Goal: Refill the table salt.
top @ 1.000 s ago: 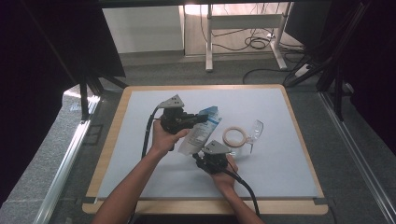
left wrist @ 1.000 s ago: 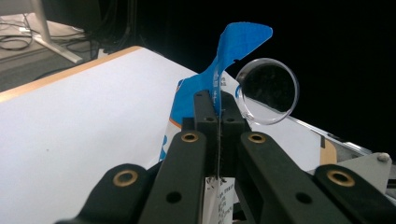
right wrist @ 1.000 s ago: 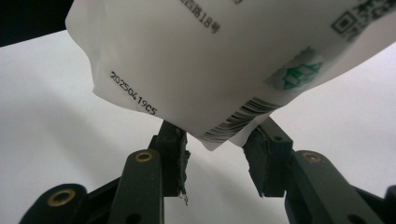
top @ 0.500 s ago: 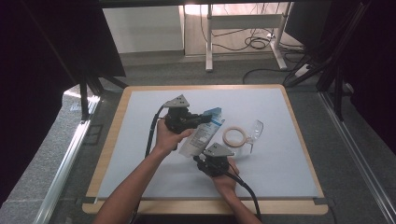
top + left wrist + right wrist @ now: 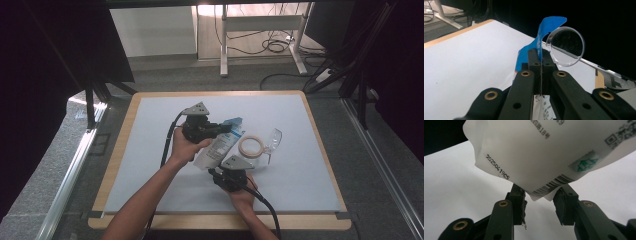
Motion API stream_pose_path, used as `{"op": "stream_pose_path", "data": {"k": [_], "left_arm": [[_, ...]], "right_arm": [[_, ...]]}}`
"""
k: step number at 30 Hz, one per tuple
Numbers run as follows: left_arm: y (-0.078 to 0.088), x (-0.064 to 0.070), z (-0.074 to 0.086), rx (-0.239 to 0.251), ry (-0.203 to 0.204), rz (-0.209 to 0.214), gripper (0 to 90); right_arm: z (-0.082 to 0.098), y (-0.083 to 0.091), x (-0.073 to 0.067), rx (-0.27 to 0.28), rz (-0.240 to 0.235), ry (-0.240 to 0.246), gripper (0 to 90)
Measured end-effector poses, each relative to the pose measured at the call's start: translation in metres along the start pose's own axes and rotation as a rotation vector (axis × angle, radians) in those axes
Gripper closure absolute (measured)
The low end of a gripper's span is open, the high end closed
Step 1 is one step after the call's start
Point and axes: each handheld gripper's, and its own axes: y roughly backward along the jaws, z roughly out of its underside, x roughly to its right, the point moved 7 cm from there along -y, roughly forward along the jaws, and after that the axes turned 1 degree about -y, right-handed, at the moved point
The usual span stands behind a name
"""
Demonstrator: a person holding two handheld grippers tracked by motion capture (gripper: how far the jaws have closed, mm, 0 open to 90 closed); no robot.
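Little has shifted: right gripper [image 5: 226, 167] jaws have been closing around the white pouch's [image 5: 218, 147] bottom corner, pads not yet pressing. Left gripper [image 5: 226, 128] stays clamped on its blue top edge. Pouch lies diagonally mid-table, top pointing far-right.

Pouch [image 5: 549, 152] top beyond right gripper view's edge.

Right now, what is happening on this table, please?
A person works a white and blue pouch with two tongs. The left tongs are shut on its blue top edge. The right tongs stand around its bottom corner, slightly apart. A tape ring and a clear glass lie beside it on the table.
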Motion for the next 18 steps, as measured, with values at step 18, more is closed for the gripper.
{"op": "stream_pose_path", "data": {"k": [18], "left_arm": [[-0.015,0.002,-0.001,-0.028,-0.006,0.013,90.0]], "right_arm": [[0.004,0.007,0.002,-0.008,-0.007,-0.025,65.9]]}}
